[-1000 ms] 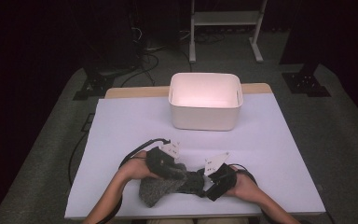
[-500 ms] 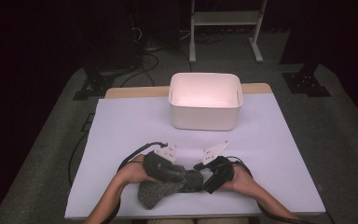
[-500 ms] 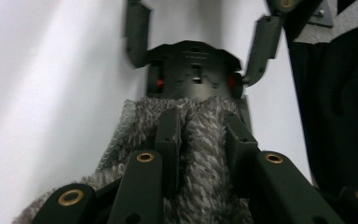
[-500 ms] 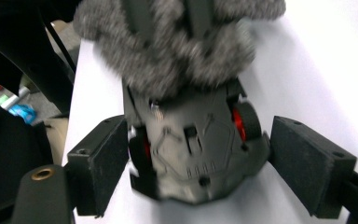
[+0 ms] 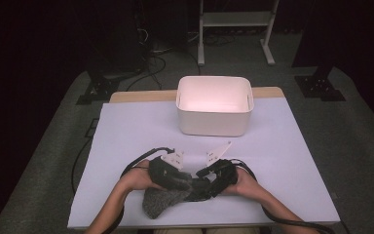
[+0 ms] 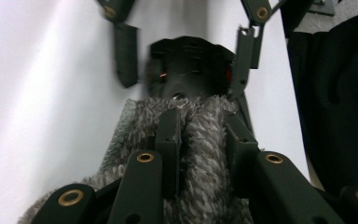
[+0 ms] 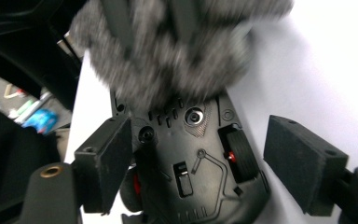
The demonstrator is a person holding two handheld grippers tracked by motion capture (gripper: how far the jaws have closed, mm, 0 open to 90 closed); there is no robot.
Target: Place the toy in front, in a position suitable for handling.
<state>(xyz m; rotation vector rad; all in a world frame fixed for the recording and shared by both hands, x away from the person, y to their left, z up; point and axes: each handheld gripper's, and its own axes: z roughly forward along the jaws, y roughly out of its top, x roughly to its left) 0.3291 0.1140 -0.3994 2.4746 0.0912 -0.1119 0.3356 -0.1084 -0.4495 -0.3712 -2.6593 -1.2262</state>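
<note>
A grey fuzzy fabric piece point(image 5: 163, 202) lies at the table's near edge, and my left gripper point(image 5: 182, 180) is shut on its upper end. In the left gripper view the jaws point(image 6: 200, 119) pinch the fuzzy fabric point(image 6: 200, 140). Just beyond it is a black wheeled object point(image 6: 191, 70), underside showing. My right gripper point(image 5: 202, 187) faces the left one. Its pads point(image 7: 204, 158) stand on either side of the black object point(image 7: 200, 177) without pressing it, having just been closing slightly. The fabric point(image 7: 177, 51) covers the object's far end.
A white rectangular bin point(image 5: 213, 124) stands at the back middle of the white table point(image 5: 141, 126). Black cables loop from both grippers across the near table. A dark floor with stands and cables surrounds the table.
My right gripper has shifted left, closer to the left gripper and the fabric. The left hand has stayed in place with the fabric.
</note>
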